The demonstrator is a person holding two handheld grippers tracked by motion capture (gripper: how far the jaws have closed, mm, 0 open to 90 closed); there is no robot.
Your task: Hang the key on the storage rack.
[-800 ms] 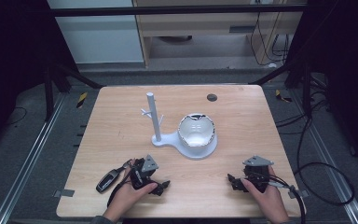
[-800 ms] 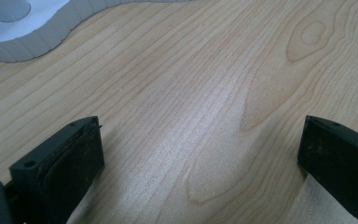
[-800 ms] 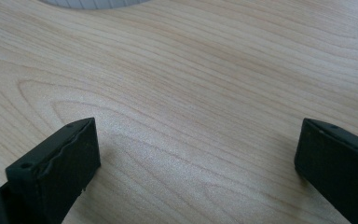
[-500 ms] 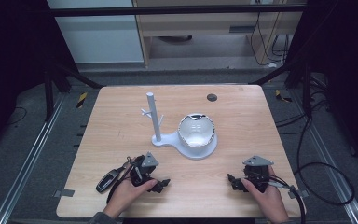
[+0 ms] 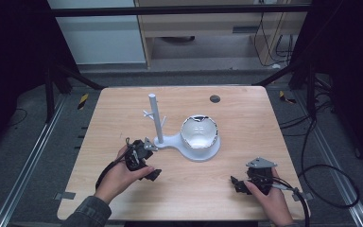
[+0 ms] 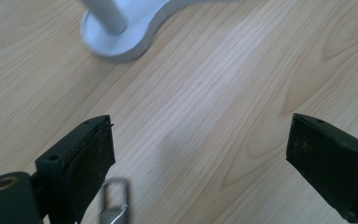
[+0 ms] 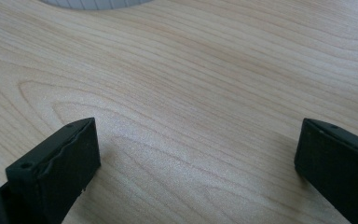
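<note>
The white stand (image 5: 189,144) sits in the middle of the high view, on the table (image 5: 123,109). The left gripper (image 5: 144,163) is just beside its base (image 6: 121,44), at the lower left. Its 2 jaws are spread wide with nothing between them. The right gripper (image 5: 241,182) rests at the lower right, well apart, jaws spread wide too.

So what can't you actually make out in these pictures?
- Silver clip, left gripper view: cut off by the bottom edge, blurred; its kind is unclear.
- White stand, same view: post and tray cut off by the top edge.
- Dark disc, high view: too small to identify.
- White bowl, high view: contents unclear.
</note>
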